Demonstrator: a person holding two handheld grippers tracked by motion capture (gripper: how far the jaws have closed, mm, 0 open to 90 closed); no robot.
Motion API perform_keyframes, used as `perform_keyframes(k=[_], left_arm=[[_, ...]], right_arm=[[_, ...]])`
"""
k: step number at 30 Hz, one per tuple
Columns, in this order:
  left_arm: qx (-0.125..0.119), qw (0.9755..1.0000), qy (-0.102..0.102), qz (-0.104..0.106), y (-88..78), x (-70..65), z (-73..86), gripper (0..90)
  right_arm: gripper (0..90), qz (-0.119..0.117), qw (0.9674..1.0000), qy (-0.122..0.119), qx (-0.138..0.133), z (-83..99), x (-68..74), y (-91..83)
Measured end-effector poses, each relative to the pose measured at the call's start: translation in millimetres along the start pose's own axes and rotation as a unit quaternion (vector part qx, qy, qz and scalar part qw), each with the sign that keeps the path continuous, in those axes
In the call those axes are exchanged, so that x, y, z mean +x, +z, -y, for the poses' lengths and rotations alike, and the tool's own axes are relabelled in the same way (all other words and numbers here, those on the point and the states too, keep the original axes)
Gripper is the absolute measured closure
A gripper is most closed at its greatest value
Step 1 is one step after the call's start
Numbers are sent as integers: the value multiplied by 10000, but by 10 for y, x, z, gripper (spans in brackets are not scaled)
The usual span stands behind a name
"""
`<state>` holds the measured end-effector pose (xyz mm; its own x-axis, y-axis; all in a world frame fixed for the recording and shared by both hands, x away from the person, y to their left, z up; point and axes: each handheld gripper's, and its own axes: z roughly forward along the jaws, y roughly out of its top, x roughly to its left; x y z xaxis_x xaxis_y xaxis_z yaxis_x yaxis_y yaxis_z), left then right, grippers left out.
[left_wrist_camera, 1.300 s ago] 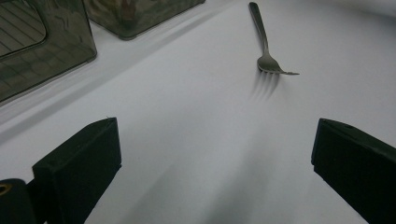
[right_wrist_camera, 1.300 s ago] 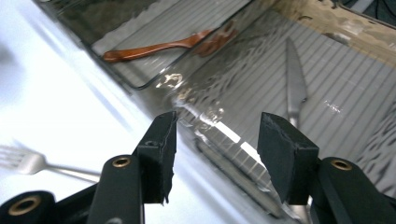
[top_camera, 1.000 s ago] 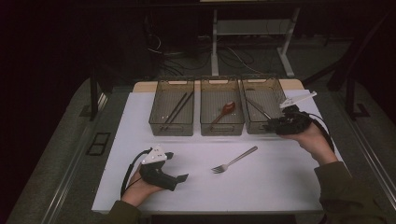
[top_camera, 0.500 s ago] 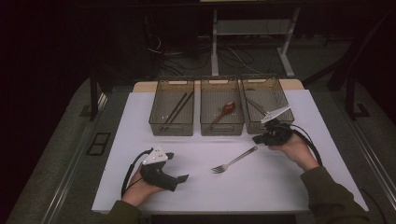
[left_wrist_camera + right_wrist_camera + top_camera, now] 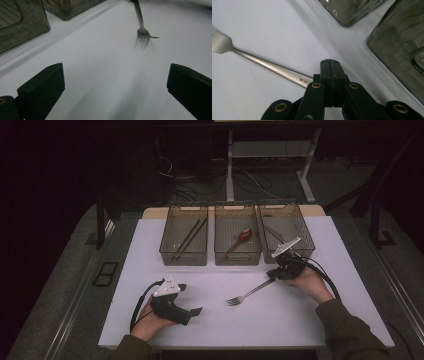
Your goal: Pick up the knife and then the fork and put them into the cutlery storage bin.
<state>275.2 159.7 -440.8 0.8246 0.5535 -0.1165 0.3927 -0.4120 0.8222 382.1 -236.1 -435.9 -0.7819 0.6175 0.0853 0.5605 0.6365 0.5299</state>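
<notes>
A white table (image 5: 150,250) is filling the middle of the frame, lying lengthwise from left to right. Three smoky see-through bins are sitting side by side along its upper edge: a left bin (image 5: 165,251), a middle bin (image 5: 220,252) and a right bin (image 5: 304,231). A metal fork (image 5: 248,293) is lying flat just right of centre, below the bins, its tines pointing lower left.

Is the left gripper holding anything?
No: in the left gripper view the left gripper has its jaws wide apart over bare table, the fork lying farther off.
</notes>
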Motion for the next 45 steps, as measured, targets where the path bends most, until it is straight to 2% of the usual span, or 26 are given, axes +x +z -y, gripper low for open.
perform_keyframes(k=[10,16,22,24,28,31,34,36,44,45], left_arm=[[-6,10000,-7,-7,-8,-2,-2,6],[-27,10000,-20,-12,-13,-1,-3,6],[-28,10000,-6,-13,-14,-6,-5,6],[-34,10000,-9,-15,-16,-7,-6,6],[-26,10000,-1,-11,-14,-8,-6,6],[-24,10000,4,-7,-8,-10,-8,6],[-20,10000,1,-8,-7,-10,-9,6],[-29,10000,-22,-14,-8,-8,-8,6],[-25,10000,-10,-7,-11,-6,-5,6],[-25,10000,-9,-4,-10,-6,-5,6]], right_arm=[[889,-200,9995,-99,237,128,75,-99],[889,-316,9983,-273,396,215,185,-166],[890,-520,9949,-616,600,286,341,-215],[890,-526,9930,-814,674,305,384,-227],[889,-680,9883,-1086,827,326,494,-242],[886,-638,9867,-1175,927,281,534,-246],[812,-645,9853,-1232,994,164,592,-261],[796,-668,9841,-1297,1011,69,664,-251],[782,-677,9735,-1672,1402,-256,889,-40],[781,-683,9714,-1745,1460,-287,901,-11]])
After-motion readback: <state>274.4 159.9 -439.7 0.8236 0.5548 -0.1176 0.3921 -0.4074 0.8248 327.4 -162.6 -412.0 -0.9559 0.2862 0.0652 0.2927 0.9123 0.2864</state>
